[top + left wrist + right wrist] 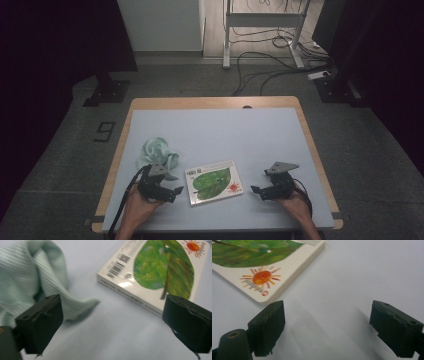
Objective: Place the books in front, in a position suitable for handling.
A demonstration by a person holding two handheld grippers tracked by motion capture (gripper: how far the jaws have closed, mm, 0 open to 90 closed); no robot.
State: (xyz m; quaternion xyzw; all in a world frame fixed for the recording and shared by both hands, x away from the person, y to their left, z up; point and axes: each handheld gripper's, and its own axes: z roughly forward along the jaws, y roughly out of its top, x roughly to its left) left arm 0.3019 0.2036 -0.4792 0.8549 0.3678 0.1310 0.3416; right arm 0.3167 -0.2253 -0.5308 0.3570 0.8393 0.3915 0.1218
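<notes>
The book [214,182] is flanked by the left gripper [176,193] and the right gripper [256,190]; both sets of jaws are spread wide, nothing held. A green cloth [158,151] is bunched nearby.

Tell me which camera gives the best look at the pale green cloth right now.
The left gripper view: the cloth sits close up, its ribbed weave and folds clear, beside the book. The high view shows the cloth whole but small, crumpled left of the book, behind the left gripper. The right gripper view looks at the book's corner instead.
</notes>
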